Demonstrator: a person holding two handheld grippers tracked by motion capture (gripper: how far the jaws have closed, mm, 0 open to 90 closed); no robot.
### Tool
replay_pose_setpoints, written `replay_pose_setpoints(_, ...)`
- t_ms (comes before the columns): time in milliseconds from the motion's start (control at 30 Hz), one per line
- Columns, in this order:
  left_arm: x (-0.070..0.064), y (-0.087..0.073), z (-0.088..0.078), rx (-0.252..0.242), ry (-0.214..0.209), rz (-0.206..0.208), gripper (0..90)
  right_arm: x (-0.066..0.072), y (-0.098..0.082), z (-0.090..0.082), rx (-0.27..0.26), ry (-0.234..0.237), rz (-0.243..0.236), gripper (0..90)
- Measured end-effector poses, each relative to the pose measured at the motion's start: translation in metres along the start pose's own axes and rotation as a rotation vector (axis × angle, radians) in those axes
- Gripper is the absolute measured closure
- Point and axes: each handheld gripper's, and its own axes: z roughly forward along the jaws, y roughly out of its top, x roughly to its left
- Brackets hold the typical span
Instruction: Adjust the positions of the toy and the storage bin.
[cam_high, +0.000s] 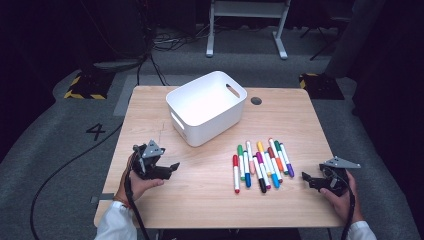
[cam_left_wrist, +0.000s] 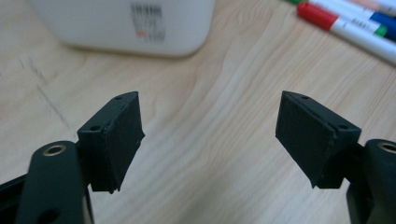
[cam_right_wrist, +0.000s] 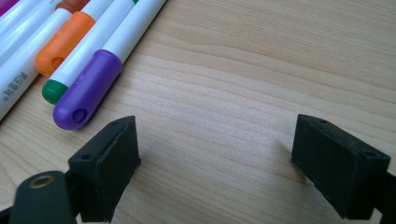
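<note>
While both hands rest low near the table's near edge, we see the left gripper (cam_high: 172, 166) toward the near left corner and the right gripper (cam_high: 306, 177) toward the near right corner, each pointing inward. From above, their fingers are small and dark, so their gap is hard to judge there. Our gripper views settle it: the left fingers (cam_left_wrist: 114, 140) stand wide apart with bare wood between them, and the right fingers (cam_right_wrist: 107, 163) stand wide apart too, gripping nothing.

Between the two grippers, nearer the right one, lies a row of markers (cam_high: 261, 165) on the table (cam_high: 200, 200), side by side and touching. From above we count roughly ten, but those at the middle overlap, and the count is unsure. The purple-capped marker (cam_right_wrist: 86, 91) lies at the row's right end, just beside the right gripper's left finger, not touching it. Next to it, the right gripper view shows a green tip and an orange cap (cam_right_wrist: 63, 42); the rest run off the frame's edge. In the left gripper view a red-capped marker (cam_left_wrist: 320, 15) shows at the top right, cut off.

Farther off, toward the far edge, stands a white bin (cam_high: 206, 106) with handle slots. Its inside is partly hidden by its near wall. A blurred label (cam_left_wrist: 148, 16) on its wall cannot be read.
</note>
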Motion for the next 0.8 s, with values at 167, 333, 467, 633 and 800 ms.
replay_pose_setpoints(167, -0.003, 0.032, 0.006, -0.061, -0.018, 0.016, 24.1, 0.000, 0.000, 0.000, 0.000, 0.001, 0.001, 14.9)
replay_pose_setpoints(333, -0.002, 0.048, 0.003, -0.082, -0.007, 0.040, 25.3, 0.000, 0.000, 0.000, 0.001, 0.001, 0.001, 14.9)
replay_pose_setpoints(467, 0.001, 0.064, -0.004, -0.132, -0.006, 0.031, 25.4, 0.000, 0.000, 0.000, 0.001, 0.001, 0.001, 14.9)
replay_pose_setpoints(633, 0.001, 0.081, -0.005, -0.155, -0.007, 0.057, 26.4, 0.000, 0.000, 0.000, 0.000, 0.001, 0.001, 14.9)
replay_pose_setpoints(800, -0.001, 0.097, 0.003, -0.153, -0.019, 0.088, 28.0, 0.000, 0.000, 0.000, 0.000, 0.001, 0.001, 14.9)
